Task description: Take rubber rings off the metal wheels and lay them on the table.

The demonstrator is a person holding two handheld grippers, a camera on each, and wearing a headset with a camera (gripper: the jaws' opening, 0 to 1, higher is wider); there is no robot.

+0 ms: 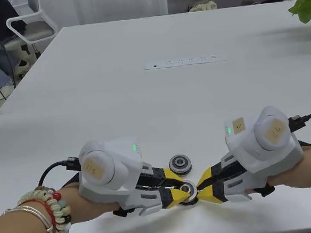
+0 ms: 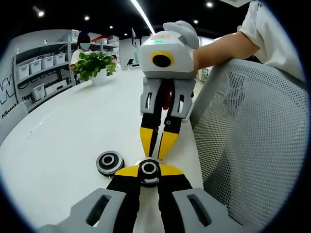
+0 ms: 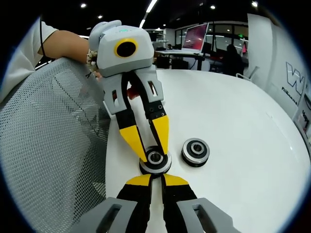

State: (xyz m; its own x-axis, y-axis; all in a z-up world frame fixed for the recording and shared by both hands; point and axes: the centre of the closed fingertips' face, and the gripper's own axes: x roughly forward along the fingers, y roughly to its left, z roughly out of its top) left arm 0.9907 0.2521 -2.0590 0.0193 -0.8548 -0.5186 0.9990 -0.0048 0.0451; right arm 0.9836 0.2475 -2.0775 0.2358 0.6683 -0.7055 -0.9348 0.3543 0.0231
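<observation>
Head view, left gripper [image 1: 180, 191]: jaws closed around the first wheel [image 1: 188, 189], which lies on the table [image 1: 144, 106].
Head view, right gripper [image 1: 199, 188]: jaws drawn to a point against the opposite side of the same wheel.
Head view, second wheel [image 1: 180, 164]: flat on the table, just beyond both sets of jaws, untouched.
Left gripper view, own jaws: one yellow tip on each side of the first wheel, pinching it; its rubber ring [image 2: 149, 181] is in place.
Left gripper view, right gripper: tips nearly together at the wheel's far edge.
Left gripper view, surroundings: second wheel just left of the jaws; mesh chair [image 2: 243, 131] to their right.
Right gripper view, own jaws: narrow gap, tips touching the first wheel's near edge; whether they nip the ring cannot be told.
Right gripper view, second wheel: just right of the jaw tips, ring on.
</observation>
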